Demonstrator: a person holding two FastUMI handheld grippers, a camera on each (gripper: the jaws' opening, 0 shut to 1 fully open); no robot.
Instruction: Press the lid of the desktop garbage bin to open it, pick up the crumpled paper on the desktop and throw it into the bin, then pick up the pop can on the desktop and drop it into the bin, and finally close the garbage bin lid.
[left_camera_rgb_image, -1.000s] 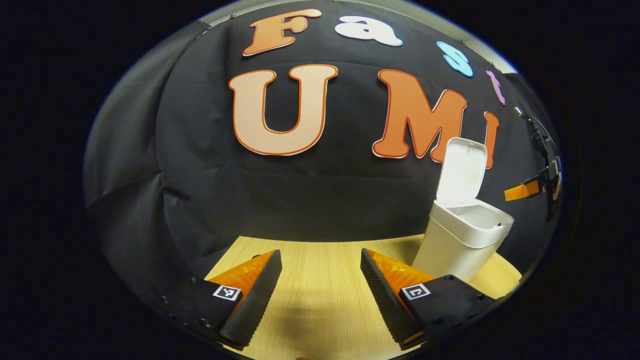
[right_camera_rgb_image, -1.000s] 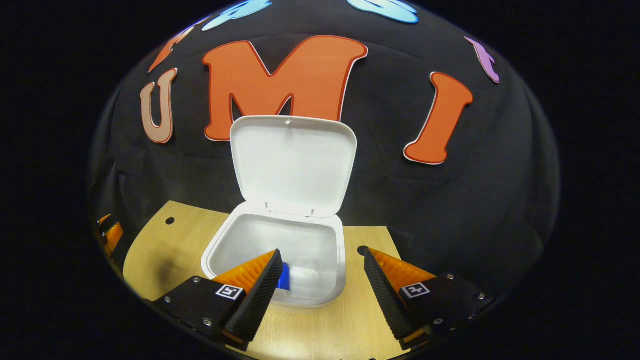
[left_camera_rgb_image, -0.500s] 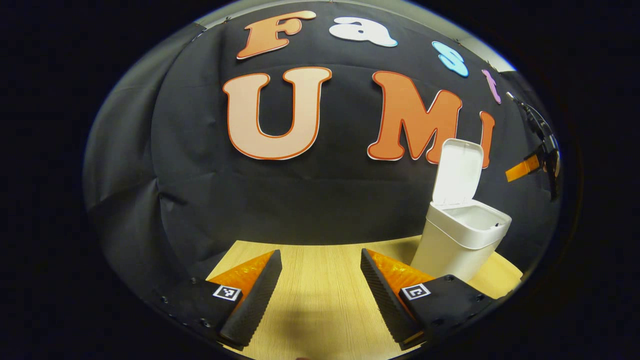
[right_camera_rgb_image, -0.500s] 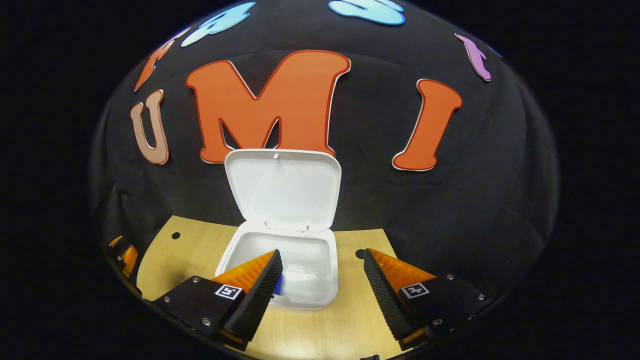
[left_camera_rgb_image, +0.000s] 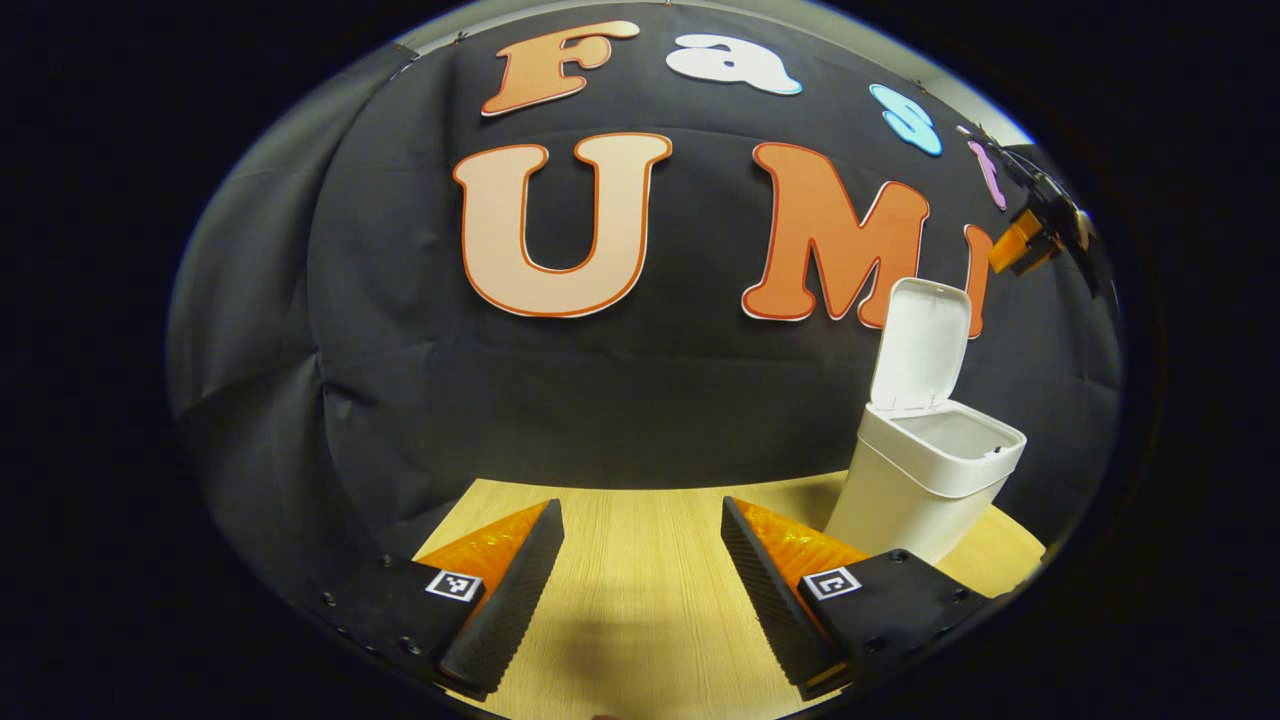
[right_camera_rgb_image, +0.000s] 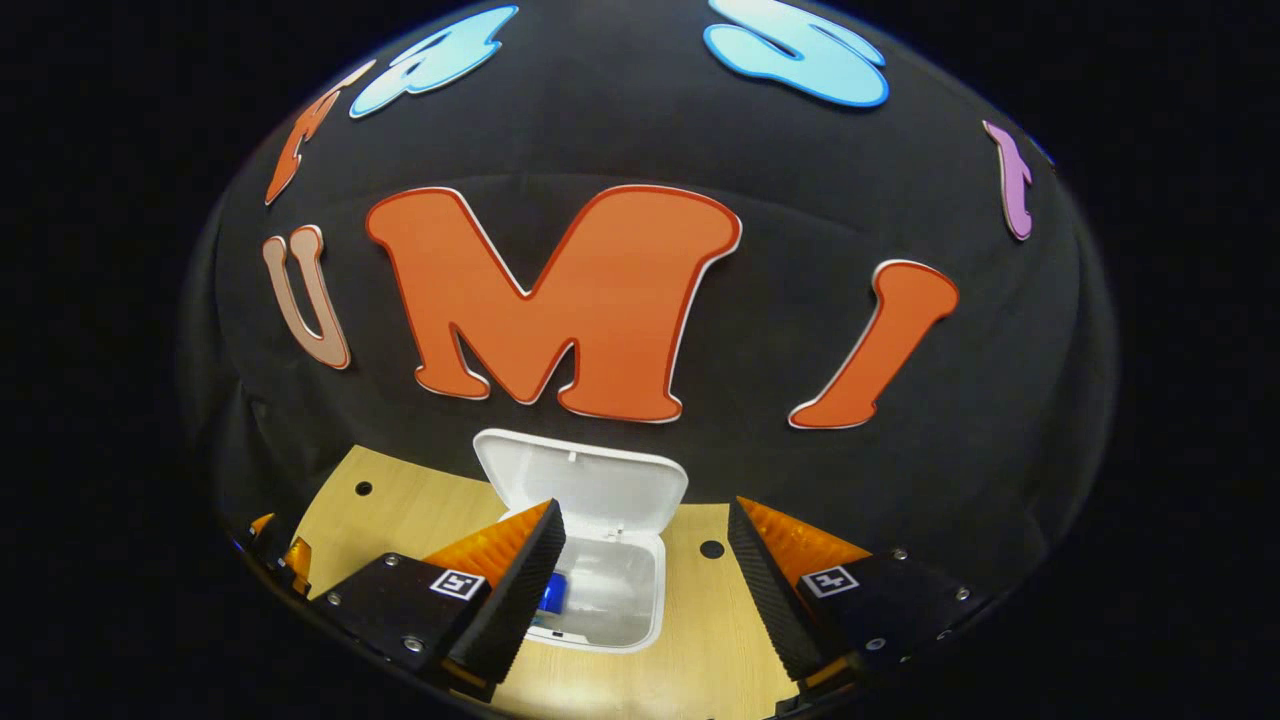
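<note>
- Left gripper view: we are holding the left gripper spread, empty, over the table; the bin is standing lower right, lid up.
- Right gripper view: we are holding the right gripper apart above the open bin, a blue pop can lying inside at bottom centre.

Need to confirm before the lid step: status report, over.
Both grippers open, empty: left gripper low over table, right gripper high above bin. Lid up; something blue inside bin. Nothing blocking the lid.

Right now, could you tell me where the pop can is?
In the right gripper view, the pop can lies inside the open garbage bin, below the right gripper.
</note>
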